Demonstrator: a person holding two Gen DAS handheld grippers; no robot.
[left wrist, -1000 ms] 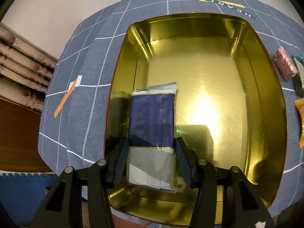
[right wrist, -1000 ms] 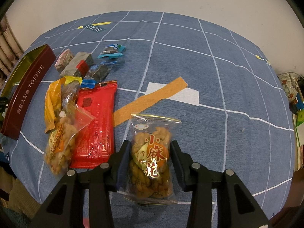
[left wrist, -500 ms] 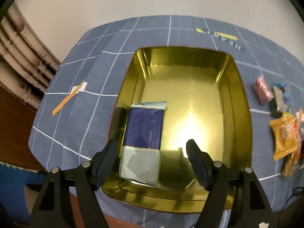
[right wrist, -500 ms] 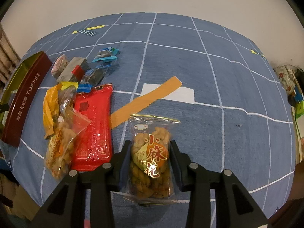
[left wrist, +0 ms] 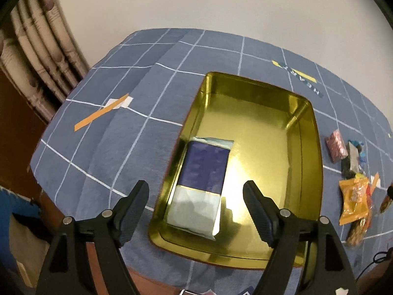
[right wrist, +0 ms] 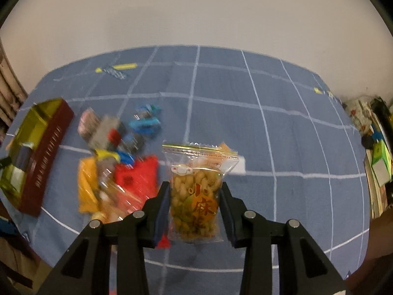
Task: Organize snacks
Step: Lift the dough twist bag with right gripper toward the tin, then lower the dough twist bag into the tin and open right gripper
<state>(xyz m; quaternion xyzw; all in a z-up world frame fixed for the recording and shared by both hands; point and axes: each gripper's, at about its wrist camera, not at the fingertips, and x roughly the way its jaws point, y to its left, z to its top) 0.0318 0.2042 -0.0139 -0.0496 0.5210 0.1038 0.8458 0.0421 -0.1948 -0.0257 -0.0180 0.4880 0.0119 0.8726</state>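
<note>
Above the gold rectangular tin [left wrist: 304, 147], the left tool [left wrist: 196, 201] (jaws just opened wide) has released the blue-and-white packet [left wrist: 202, 184]; the right tool [right wrist: 195, 204] grips a clear bag of fried twists [right wrist: 196, 196], to be carried to that tin next.

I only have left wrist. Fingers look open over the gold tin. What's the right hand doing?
Observer: The right gripper is shut on a clear bag of fried twist snacks with an orange label, clear of the blue checked cloth.
Operator: Does the tin have a colour outside?
Observer: Yes, the gold-lined rectangular tin has a dark red outer wall with pale lettering.
Operator: Anything red left in the pile?
Observer: A flat red packet lies beside the orange bag, blurred.
</note>
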